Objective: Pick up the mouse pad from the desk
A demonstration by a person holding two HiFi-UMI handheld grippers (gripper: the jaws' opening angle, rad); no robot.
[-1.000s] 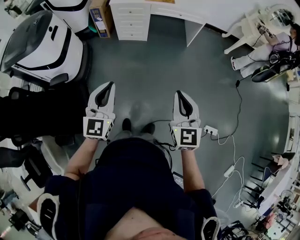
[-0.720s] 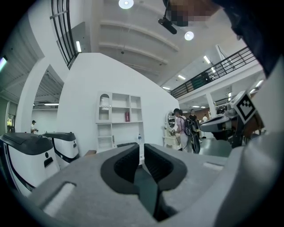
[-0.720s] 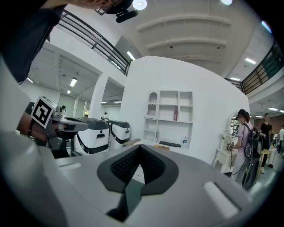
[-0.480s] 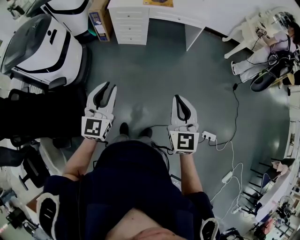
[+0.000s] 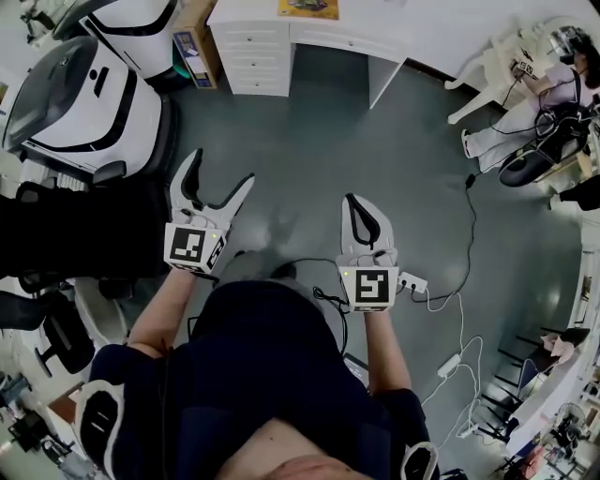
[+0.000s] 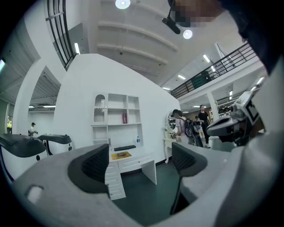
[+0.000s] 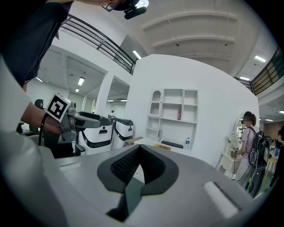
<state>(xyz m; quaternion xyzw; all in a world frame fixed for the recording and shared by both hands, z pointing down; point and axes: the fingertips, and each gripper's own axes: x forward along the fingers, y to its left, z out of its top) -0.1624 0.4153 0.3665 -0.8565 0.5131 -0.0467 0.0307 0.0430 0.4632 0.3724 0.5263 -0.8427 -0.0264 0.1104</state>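
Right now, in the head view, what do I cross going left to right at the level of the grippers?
white machine → left gripper, jaws opening with nothing between them → right gripper, jaws together → power strip → black cable on the floor

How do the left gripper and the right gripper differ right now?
The left gripper has its jaws wide apart and opening; the right gripper has its jaws together. The left gripper sits beside the white machine, the right gripper near the power strip. Both are empty and point toward the desk.
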